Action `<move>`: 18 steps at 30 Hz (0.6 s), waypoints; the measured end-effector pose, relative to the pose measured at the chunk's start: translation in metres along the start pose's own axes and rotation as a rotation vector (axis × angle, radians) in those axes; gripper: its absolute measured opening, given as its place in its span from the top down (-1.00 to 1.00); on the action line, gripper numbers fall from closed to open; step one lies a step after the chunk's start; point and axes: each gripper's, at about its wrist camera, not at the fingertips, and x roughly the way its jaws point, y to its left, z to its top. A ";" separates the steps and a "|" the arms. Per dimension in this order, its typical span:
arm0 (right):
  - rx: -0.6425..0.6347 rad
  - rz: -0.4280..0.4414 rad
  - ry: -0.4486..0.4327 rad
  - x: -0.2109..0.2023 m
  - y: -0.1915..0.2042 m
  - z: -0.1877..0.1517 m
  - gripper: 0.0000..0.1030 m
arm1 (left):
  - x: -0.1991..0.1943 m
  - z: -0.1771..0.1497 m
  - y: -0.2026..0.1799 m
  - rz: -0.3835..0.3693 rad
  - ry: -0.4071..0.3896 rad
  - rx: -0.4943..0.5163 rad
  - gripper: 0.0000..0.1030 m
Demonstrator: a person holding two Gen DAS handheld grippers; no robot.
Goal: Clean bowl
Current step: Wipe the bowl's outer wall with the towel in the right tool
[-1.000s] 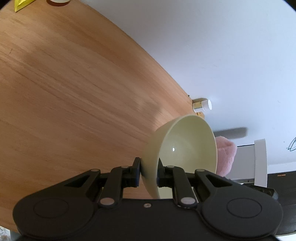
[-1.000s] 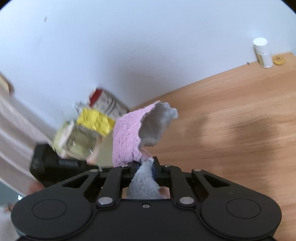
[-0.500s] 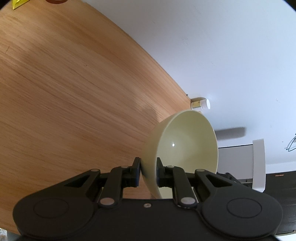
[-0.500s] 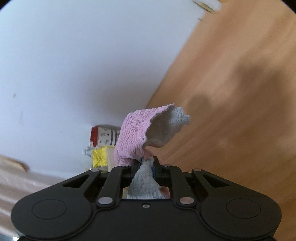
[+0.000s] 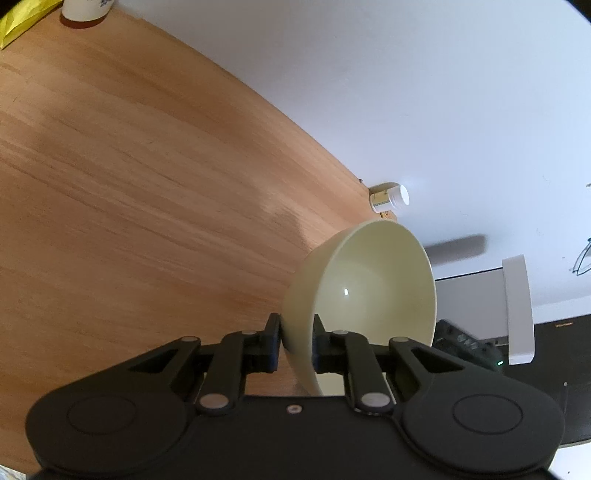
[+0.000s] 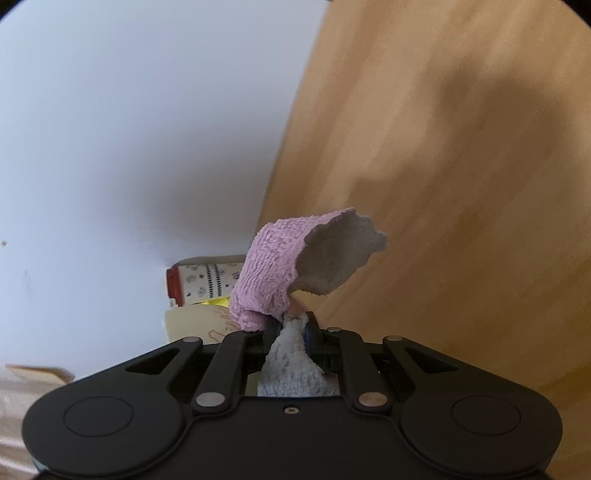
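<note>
In the left wrist view my left gripper is shut on the rim of a pale green bowl, one finger outside the wall and one inside. The bowl is held tilted above the wooden table, its opening turned to the right. Its inside looks smooth with one small glint. In the right wrist view my right gripper is shut on a pink and grey cloth, which stands up and curls over past the fingertips. The bowl is not in the right wrist view.
A small white-capped bottle stands at the table's far edge by the white wall. A paper cup and a yellow packet sit at the top left. A red-lidded patterned container lies behind the cloth. A white panel is at right.
The pink cloth has left the left wrist view, where it sat behind the bowl. The right gripper has rolled and swung away with the cloth. The bowl stays gripped and has tilted slightly.
</note>
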 end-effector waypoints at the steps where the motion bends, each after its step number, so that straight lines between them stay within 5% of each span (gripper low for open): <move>1: -0.012 0.007 -0.006 -0.005 0.006 0.002 0.72 | 0.001 0.000 -0.001 0.009 0.004 0.005 0.73; 10: -0.114 0.057 -0.008 -0.018 0.049 0.009 0.73 | 0.013 -0.007 -0.009 0.022 0.058 0.054 0.73; 18: -0.021 -0.004 0.074 -0.003 0.025 0.002 0.73 | 0.021 -0.013 -0.012 0.019 0.095 0.079 0.72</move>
